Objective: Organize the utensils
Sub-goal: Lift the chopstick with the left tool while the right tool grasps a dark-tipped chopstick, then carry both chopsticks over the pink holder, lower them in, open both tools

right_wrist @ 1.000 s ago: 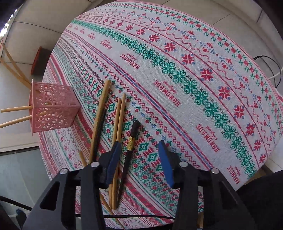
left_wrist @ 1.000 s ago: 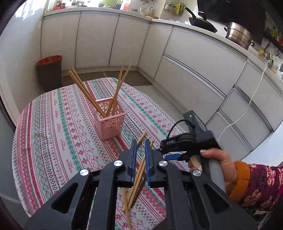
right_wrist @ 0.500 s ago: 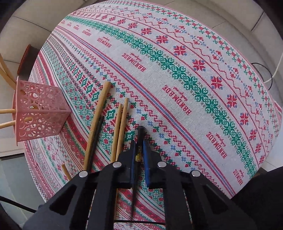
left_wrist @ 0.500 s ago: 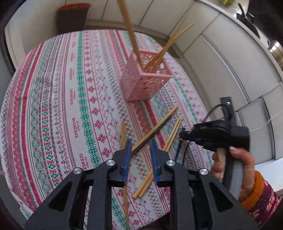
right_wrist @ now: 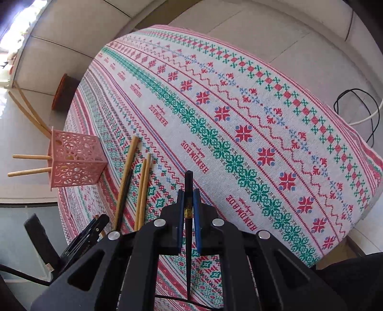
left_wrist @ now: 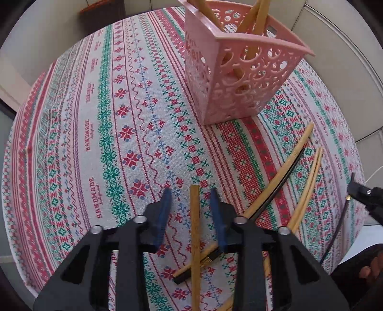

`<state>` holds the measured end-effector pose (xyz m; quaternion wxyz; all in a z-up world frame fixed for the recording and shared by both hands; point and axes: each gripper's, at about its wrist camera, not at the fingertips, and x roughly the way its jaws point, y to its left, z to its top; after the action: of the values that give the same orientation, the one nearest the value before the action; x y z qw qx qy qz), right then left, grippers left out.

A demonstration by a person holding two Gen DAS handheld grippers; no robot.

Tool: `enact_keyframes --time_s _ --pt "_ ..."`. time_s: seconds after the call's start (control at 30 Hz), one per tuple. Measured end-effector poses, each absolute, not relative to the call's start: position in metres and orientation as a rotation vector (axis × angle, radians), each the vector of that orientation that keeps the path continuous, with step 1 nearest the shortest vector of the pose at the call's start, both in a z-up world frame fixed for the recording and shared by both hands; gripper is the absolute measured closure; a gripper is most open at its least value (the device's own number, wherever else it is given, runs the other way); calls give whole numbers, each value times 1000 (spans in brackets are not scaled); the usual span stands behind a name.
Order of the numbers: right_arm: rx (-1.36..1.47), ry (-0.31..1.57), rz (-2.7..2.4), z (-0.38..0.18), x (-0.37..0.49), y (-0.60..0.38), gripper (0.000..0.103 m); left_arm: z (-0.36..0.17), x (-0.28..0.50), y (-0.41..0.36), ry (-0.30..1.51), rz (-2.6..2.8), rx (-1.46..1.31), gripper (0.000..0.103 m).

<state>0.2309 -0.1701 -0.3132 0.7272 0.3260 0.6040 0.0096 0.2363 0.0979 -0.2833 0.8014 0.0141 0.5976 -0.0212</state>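
A: Hidden or cut off?
B: Lower end of wooden chopstick (left_wrist: 195, 239) under left gripper (left_wrist: 190, 191), spread wide, gripping nothing. Perhaps touching the cloth; unclear.

A: Containers?
B: Pink basket (left_wrist: 241, 71) on tablecloth (left_wrist: 95, 119), bamboo sticks upright inside, tops cropped.

A: Axis?
B: Black chopstick (right_wrist: 188, 186) pinched in nearly closed right gripper (right_wrist: 188, 191), pointing forward along the fingers, above the cloth.

pink basket (left_wrist: 241, 71) top and its chopsticks (left_wrist: 253, 14) run off frame.
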Motion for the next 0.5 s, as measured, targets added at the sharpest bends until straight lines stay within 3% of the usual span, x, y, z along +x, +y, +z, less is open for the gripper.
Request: enact_keyframes --time_s 0.07,0.13,0.5 --pt "728 1302 50 -304 224 -174 96 -285 233 100 1257 -41 51 94" --pt "723 1276 85 -293 219 -173 96 -285 230 106 1249 -50 26 96" --pt "526 1056 296 -195 167 -147 96 -193 151 127 997 -187 -137 97"
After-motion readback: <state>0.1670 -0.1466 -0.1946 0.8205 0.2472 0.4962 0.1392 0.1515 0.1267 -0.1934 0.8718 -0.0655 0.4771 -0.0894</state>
